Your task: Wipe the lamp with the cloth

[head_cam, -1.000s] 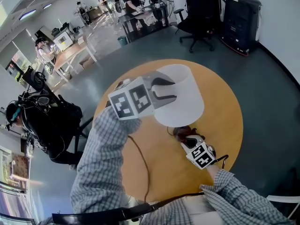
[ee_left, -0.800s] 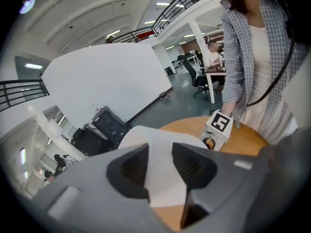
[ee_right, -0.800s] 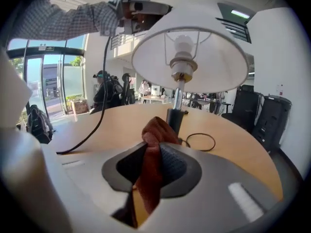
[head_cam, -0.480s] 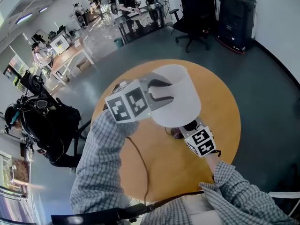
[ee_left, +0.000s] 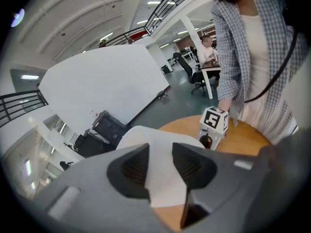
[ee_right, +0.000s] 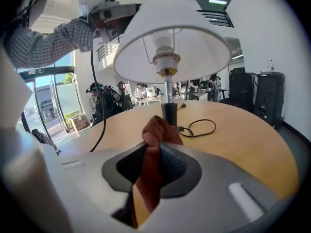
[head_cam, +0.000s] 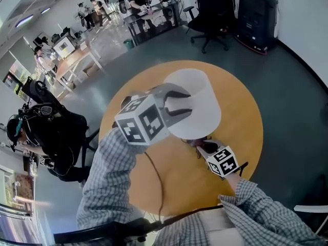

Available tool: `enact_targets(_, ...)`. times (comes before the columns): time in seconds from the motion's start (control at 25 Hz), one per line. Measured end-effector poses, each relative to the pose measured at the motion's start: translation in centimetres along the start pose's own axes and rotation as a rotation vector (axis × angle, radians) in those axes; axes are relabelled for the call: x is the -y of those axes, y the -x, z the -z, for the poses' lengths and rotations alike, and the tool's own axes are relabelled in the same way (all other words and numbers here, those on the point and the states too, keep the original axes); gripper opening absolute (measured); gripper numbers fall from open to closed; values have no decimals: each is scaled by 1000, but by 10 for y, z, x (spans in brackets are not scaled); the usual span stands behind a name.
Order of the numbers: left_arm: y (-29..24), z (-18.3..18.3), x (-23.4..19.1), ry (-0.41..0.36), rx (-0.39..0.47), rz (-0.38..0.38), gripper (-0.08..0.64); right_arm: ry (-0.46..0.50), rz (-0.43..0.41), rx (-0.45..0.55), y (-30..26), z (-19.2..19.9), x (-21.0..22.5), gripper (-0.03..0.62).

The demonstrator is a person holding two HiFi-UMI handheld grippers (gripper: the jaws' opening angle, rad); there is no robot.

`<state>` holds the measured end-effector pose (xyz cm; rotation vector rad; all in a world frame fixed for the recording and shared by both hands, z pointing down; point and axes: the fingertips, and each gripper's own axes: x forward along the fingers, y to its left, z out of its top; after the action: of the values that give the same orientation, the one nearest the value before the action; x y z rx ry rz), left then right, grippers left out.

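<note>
- Since half a second ago the right tool (head_cam: pixel 203 147) has drawn back out from under the shade (head_cam: pixel 202 99) toward me. It ends up close to where it was a second ago. The left tool (head_cam: pixel 189 100) has stayed on the shade throughout.
- Nearest me, the right tool is clenched on the rust-red cloth (ee_right: pixel 154 132), which stands proud of the jaws in a bunched peak.
- That peak sits just in front of the dark foot (ee_right: pixel 169 114) of the lamp (ee_right: pixel 166 89); I can't tell whether it touches. I judge the step in hand to be wiping the stem and foot. I want to lead with the cloth's peak and keep the hard jaw tips off the metal.
- The lamp stands upright on the round counter (ee_right: pixel 252 144), away from its edge. I would wipe in short strokes along the stem rather than push sideways, since a side push could probably tip or slide it.
- Higher up, the left tool is clamped on the shade's white wall, which fills the gap from pad to pad. I want that hold kept light: the thin shade will likely dent, and it only has to stop the lamp rocking.
- Beyond the foot, the black cord (ee_right: pixel 204 126) lies looped on the counter. I mean to keep the cloth on my side of the foot so it doesn't snag the loop.
</note>
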<state>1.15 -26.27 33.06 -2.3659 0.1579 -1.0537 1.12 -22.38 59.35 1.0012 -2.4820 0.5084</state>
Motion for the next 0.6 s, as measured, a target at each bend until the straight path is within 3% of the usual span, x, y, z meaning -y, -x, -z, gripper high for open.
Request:
enact_targets(0.2,-1,-11,9,-36,-5,-26,146,-30,90,32,57,-9,37,77)
enact_targets(0.44,2,-25,38,-88,-16,-31,146,190,242,-11,114,-22,71,77)
enact_targets(0.6,3,-27,50,-106,-23,-32,144,251,208,-138,96,7,58,77)
